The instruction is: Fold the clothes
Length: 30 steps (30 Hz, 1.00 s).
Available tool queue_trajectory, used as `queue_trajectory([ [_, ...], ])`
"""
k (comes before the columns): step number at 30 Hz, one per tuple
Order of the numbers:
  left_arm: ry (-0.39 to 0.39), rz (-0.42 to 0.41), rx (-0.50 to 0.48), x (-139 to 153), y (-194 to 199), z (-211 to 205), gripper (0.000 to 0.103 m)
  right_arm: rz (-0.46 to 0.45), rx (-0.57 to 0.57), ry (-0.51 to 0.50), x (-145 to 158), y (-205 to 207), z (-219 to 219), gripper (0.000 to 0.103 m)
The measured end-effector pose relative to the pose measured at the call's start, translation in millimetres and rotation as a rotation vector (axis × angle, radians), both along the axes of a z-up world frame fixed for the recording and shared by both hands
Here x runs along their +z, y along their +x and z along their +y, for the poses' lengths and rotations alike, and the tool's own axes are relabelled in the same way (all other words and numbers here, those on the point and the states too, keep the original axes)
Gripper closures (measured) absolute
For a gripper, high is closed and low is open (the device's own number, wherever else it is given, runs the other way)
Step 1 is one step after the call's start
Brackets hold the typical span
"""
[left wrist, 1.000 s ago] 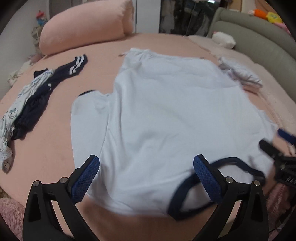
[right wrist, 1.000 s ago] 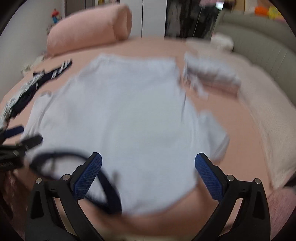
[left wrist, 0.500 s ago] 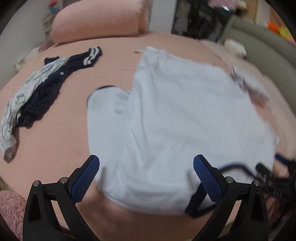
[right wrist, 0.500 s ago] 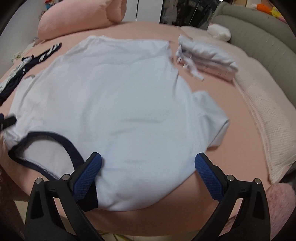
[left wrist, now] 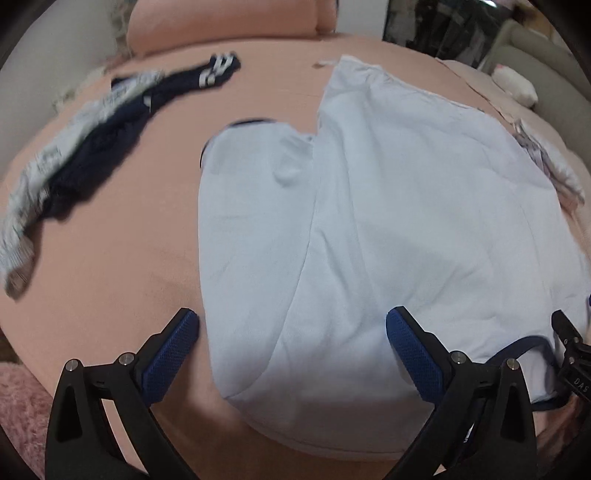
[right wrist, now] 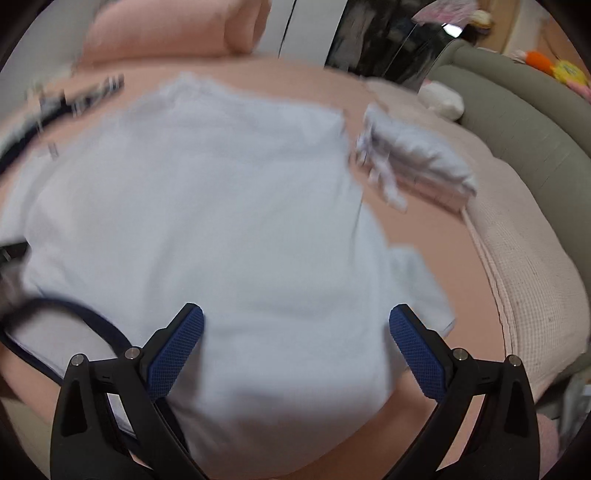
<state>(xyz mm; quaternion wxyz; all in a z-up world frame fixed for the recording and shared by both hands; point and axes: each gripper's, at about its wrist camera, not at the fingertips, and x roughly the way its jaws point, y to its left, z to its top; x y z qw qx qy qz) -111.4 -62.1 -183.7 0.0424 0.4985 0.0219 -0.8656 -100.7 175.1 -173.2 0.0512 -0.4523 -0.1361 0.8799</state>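
One pale blue T-shirt [left wrist: 388,229] spread flat on pink bed [left wrist: 110,258], navy-trimmed neckline [right wrist: 74,314] nearest cameras. Left gripper [left wrist: 291,343] over near left shoulder, fingers [left wrist: 173,347] spread wide, holding nothing. Right gripper [right wrist: 295,339] over near right shoulder, fingers [right wrist: 417,350] likewise apart, empty. One heap of dark and patterned clothes [left wrist: 96,136] far left. One folded pale garment [right wrist: 413,158] at right. One pink bolster pillow [left wrist: 221,18] behind.

Right view blurred — folded pile [right wrist: 413,162] (beside shirt [right wrist: 207,206]) indistinct.

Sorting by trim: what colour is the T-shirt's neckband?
Dark navy neckband on the pale blue T-shirt, clearest in the right wrist view.
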Motion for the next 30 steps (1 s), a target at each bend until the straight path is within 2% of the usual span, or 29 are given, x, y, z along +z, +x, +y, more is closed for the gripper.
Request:
queue_trajectory([
  [4,-0.048,0.135,0.017,26.2,13.4,3.0,0.000,0.080,-0.013,0.008,20.6,23.1,15.5,0.001],
  [7,0.056,0.226,-0.077,47.0,22.0,14.9,0.000,0.143,-0.049,0.009,37.5,36.0,33.4,0.001],
  [9,0.092,0.183,-0.161,41.1,20.9,31.7,0.000,0.143,-0.119,-0.025,42.5,37.1,55.9,0.001],
  [10,0.082,0.150,-0.194,34.5,20.0,40.9,0.000,0.118,-0.156,-0.050,38.2,35.7,66.9,0.001],
  [13,-0.005,0.068,-0.265,14.7,18.8,64.4,0.000,0.009,-0.239,-0.147,18.1,30.0,90.0,0.001],
  [15,-0.031,0.075,-0.287,15.6,27.2,74.6,0.000,-0.031,-0.247,-0.186,11.5,30.7,91.0,0.001],
  [16,-0.038,0.103,-0.294,20.0,30.4,76.0,0.000,-0.026,-0.243,-0.188,12.1,31.9,88.4,0.001],
  [19,-0.042,0.200,-0.306,34.9,37.8,77.1,0.000,0.089,-0.183,-0.143,32.3,38.4,65.0,0.001],
  [21,-0.008,0.173,-0.308,31.7,32.0,75.3,0.000,0.142,-0.104,-0.160,42.8,36.8,42.6,0.001],
  [24,0.037,0.093,-0.296,16.8,23.4,73.0,0.000,0.109,0.000,-0.170,37.6,16.8,8.8,0.001],
  [26,0.039,0.042,-0.288,5.0,21.6,73.4,0.000,0.077,0.055,-0.170,30.3,2.6,-10.5,0.001],
  [28,0.024,0.032,-0.305,2.3,26.0,75.5,0.000,-0.006,0.051,-0.136,5.4,-8.5,-16.8,0.001],
  [30,0.007,0.014,-0.327,1.9,30.6,75.2,0.000,-0.024,0.040,-0.141,-11.2,-4.6,-12.4,0.001],
])
